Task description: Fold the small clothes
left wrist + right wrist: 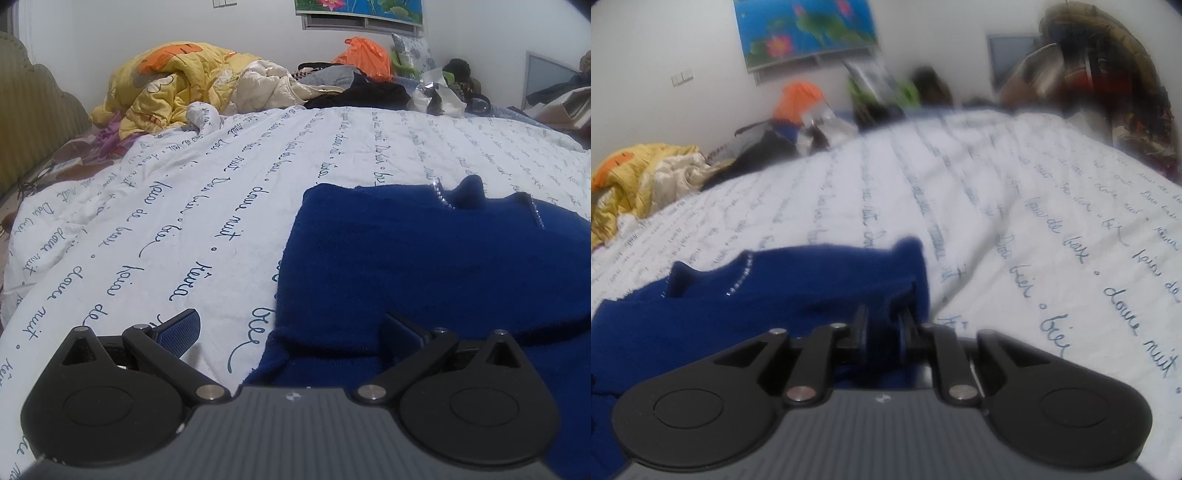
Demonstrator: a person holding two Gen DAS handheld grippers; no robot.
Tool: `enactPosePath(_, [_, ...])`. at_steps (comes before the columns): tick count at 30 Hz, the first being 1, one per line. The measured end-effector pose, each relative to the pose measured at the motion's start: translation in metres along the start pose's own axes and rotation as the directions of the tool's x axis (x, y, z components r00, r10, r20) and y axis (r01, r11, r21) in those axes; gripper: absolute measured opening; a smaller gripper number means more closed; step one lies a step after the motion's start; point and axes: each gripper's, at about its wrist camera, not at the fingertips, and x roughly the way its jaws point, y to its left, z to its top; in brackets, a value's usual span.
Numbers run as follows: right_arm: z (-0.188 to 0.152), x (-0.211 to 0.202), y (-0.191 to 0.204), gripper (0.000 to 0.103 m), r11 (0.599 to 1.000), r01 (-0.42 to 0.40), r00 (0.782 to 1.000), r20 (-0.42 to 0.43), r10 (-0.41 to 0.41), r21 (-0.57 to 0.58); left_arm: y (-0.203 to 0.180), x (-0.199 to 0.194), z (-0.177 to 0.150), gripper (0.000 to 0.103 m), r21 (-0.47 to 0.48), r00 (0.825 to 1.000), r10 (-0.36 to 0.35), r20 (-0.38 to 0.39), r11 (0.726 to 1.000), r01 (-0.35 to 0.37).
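A white quilt (229, 206) printed with lines of blue cursive script covers the bed and fills most of both views. Beyond its far edge, at about eleven o'clock in the left wrist view, lies a crumpled yellow and orange blanket (173, 85), with a cream one just beside it. Toward one o'clock there is an orange plastic bag (364, 55) among dark clothes and clutter. A lotus picture (358, 7) hangs on the pale wall at twelve o'clock, and a padded headboard (33, 125) stands at nine o'clock.

The blue garment (424, 266) lies on the quilt, at about three to four o'clock in the left wrist view, with a line of small sparkling beads near its neckline.

The left gripper (295, 325) has its jaws spread wide. One finger is over the bare quilt and the other over the garment's near edge, and it grips nothing.

The right gripper (882, 328) has its jaws only a little apart. A fold at the garment's right edge (849, 277) runs up between them; the view is blurred, and I cannot tell whether the pads press on the cloth.
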Motion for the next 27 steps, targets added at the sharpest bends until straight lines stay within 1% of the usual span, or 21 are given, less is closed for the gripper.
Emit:
enactPosePath(1, [0.0, -0.001, 0.001, 0.034, 1.0, 0.023, 1.0, 0.002, -0.023, -0.005, 0.0, 0.0, 0.0, 0.103, 0.0, 1.0, 0.0, 0.0, 1.0, 0.0])
enactPosePath(2, [0.0, -0.004, 0.001, 0.043, 0.999, 0.047, 0.999, 0.012, -0.047, -0.009, 0.0, 0.0, 0.0, 0.103, 0.0, 1.0, 0.0, 0.0, 1.0, 0.0])
enactPosePath(3, [0.0, -0.007, 0.003, 0.047, 0.998, 0.061, 0.998, 0.027, -0.061, -0.016, 0.0, 0.0, 0.0, 0.103, 0.001, 1.0, 0.0, 0.0, 1.0, 0.0])
enactPosePath(5, [0.0, -0.015, 0.008, 0.048, 0.998, 0.046, 0.998, 0.055, -0.044, -0.041, -0.001, 0.001, 0.0, 0.103, 0.003, 1.0, 0.001, 0.0, 1.0, -0.001])
enactPosePath(7, [-0.001, -0.019, 0.017, 0.05, 0.996, 0.017, 0.999, 0.05, -0.012, -0.09, -0.001, 0.001, -0.001, 0.103, 0.003, 1.0, 0.001, 0.0, 1.0, -0.001])
enactPosePath(8, [-0.002, -0.018, 0.022, 0.058, 0.993, 0.015, 0.999, 0.039, -0.01, -0.121, -0.001, 0.001, -0.001, 0.103, 0.0, 1.0, -0.001, 0.0, 1.0, 0.001])
enactPosePath(9, [-0.004, -0.015, 0.027, 0.063, 0.988, 0.027, 0.999, 0.027, -0.023, -0.155, 0.0, 0.001, -0.002, 0.103, -0.001, 1.0, -0.004, 0.001, 1.0, 0.004])
enactPosePath(11, [-0.009, -0.009, 0.034, 0.063, 0.977, 0.071, 0.997, 0.01, -0.071, -0.203, 0.001, 0.002, -0.003, 0.103, -0.004, 1.0, -0.014, 0.004, 1.0, 0.014])
enactPosePath(12, [-0.011, -0.009, 0.035, 0.063, 0.975, 0.092, 0.996, 0.011, -0.091, -0.2, 0.003, 0.002, -0.004, 0.103, -0.008, 1.0, -0.024, 0.007, 1.0, 0.024])
enactPosePath(13, [-0.013, -0.011, 0.034, 0.063, 0.979, 0.091, 0.996, 0.013, -0.09, -0.185, 0.005, 0.002, -0.005, 0.103, -0.016, 0.999, -0.036, 0.009, 0.999, 0.036])
enactPosePath(16, [-0.017, -0.024, 0.03, 0.063, 0.991, 0.05, 0.999, 0.022, -0.048, -0.128, 0.013, 0.0, -0.006, 0.103, -0.055, 0.998, -0.066, 0.008, 0.996, 0.067])
enactPosePath(17, [-0.019, -0.029, 0.03, 0.064, 0.991, 0.047, 0.999, 0.028, -0.044, -0.129, 0.015, -0.001, -0.007, 0.103, -0.061, 0.997, -0.075, 0.012, 0.995, 0.076])
enactPosePath(20, [-0.025, -0.038, 0.036, 0.075, 0.987, 0.033, 0.999, 0.029, -0.028, -0.159, 0.016, -0.001, -0.011, 0.103, -0.04, 0.997, -0.071, 0.001, 0.997, 0.071])
enactPosePath(22, [-0.03, -0.039, 0.04, 0.075, 0.984, 0.012, 1.0, 0.018, -0.009, -0.177, 0.018, -0.001, -0.015, 0.103, -0.035, 0.997, -0.082, 0.008, 0.996, 0.083])
enactPosePath(25, [-0.039, -0.037, 0.046, 0.075, 0.98, 0.012, 1.0, -0.01, -0.015, -0.197, 0.021, -0.006, -0.018, 0.103, -0.037, 0.996, -0.094, 0.01, 0.995, 0.094])
enactPosePath(27, [-0.043, -0.041, 0.048, 0.075, 0.98, 0.0, 1.0, -0.01, -0.002, -0.199, 0.023, -0.011, -0.019, 0.103, -0.037, 0.995, -0.099, 0.011, 0.994, 0.1])
